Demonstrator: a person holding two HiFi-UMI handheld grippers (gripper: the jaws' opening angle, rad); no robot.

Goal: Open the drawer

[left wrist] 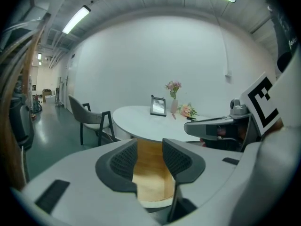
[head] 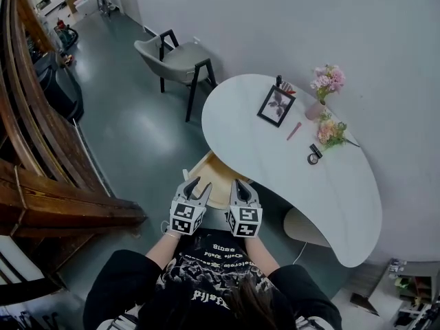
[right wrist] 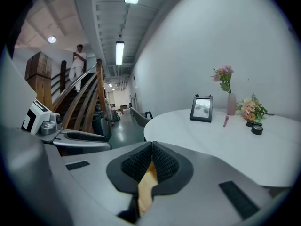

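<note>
Just beyond both sets of jaws: drawer (head: 214, 170), already out from under table (head: 275, 160), its length running away. Left gripper (head: 198, 184) — jaws apart, empty; right gripper (head: 240, 183) — closed on nothing, equally near.

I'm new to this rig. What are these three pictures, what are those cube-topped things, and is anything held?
A person holds a two-jaw gripper in each hand; the marker cubes are part of them. The head view looks down from the person's head; the other two come from cameras on the grippers. The left gripper has its jaws apart, the right gripper has them together; neither holds anything. Ahead, a wooden drawer stands pulled out under a white table carrying a picture frame and flowers.
</note>
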